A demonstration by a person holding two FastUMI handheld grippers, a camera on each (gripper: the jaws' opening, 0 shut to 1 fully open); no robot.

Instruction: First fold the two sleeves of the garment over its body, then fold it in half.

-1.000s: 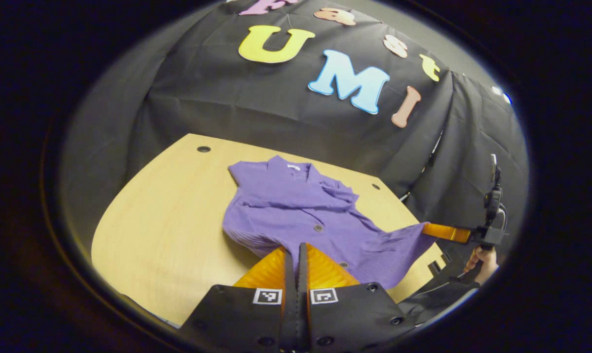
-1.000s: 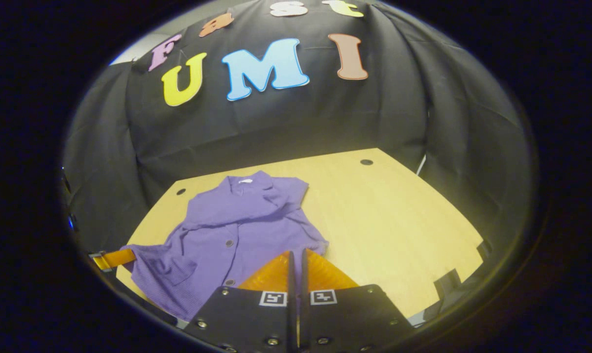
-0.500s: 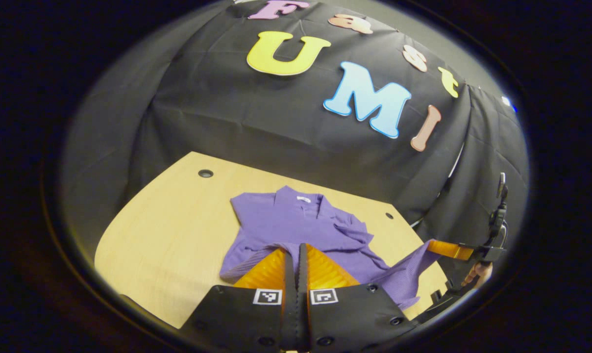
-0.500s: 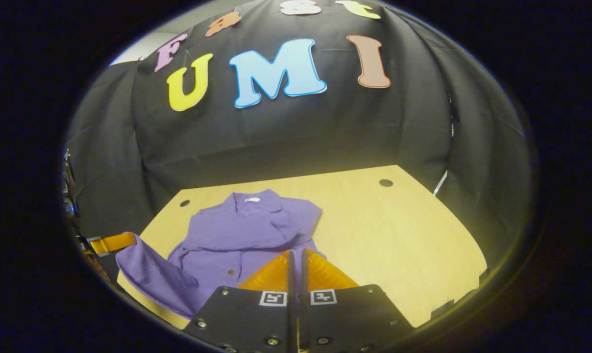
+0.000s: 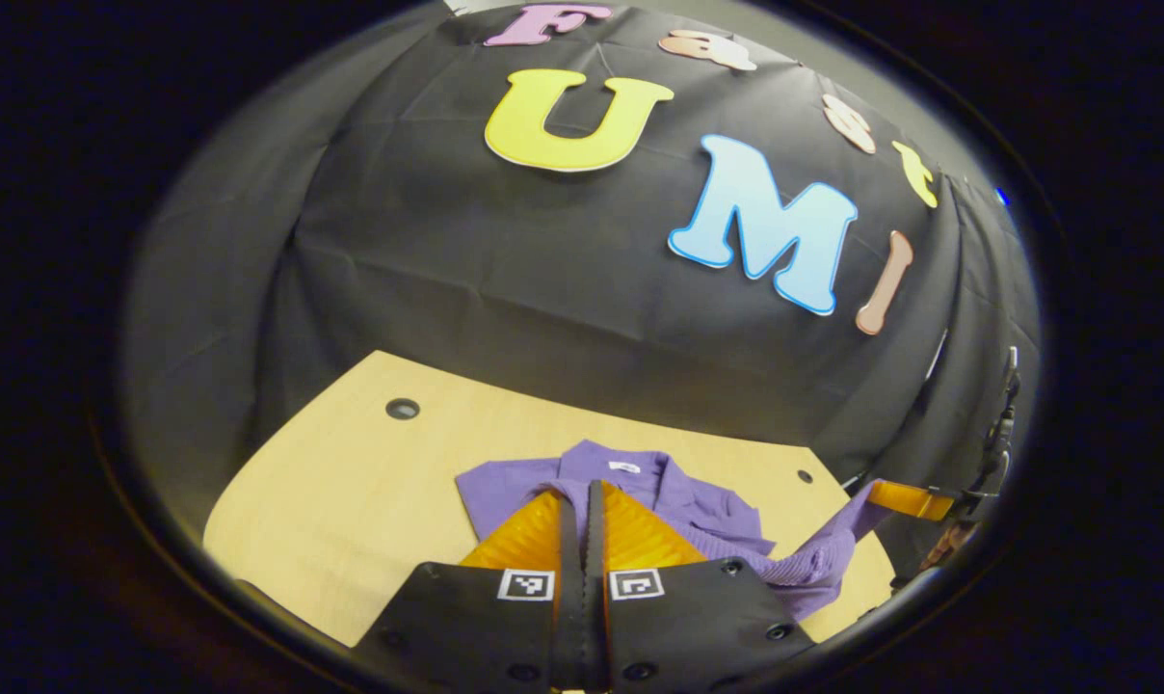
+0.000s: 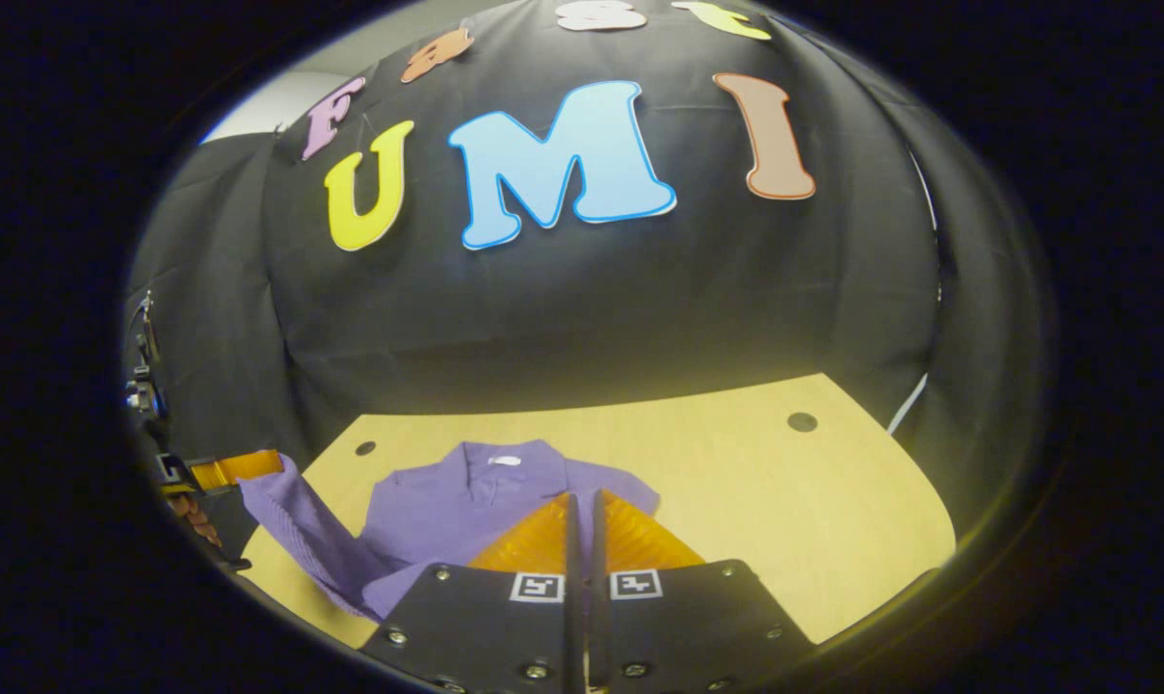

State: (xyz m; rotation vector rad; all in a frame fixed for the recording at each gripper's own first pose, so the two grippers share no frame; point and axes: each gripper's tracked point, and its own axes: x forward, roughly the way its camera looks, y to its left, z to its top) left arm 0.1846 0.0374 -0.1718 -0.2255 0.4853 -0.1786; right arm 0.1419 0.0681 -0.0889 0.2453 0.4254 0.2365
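Above the counter (image 5: 351, 501) we keep both tools, left (image 5: 582, 496) and right (image 6: 582, 506), clamped on the garment's (image 6: 447, 506) hem corners, lifted to fold it in half.

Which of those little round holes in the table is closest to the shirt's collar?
In the right gripper view, the hole just left of the purple shirt's collar; the other hole sits off on bare table to the right.

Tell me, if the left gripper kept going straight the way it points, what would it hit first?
Probably the collar end of the purple shirt lying just past the left gripper; beyond that, the wooden table. Depth is unclear.
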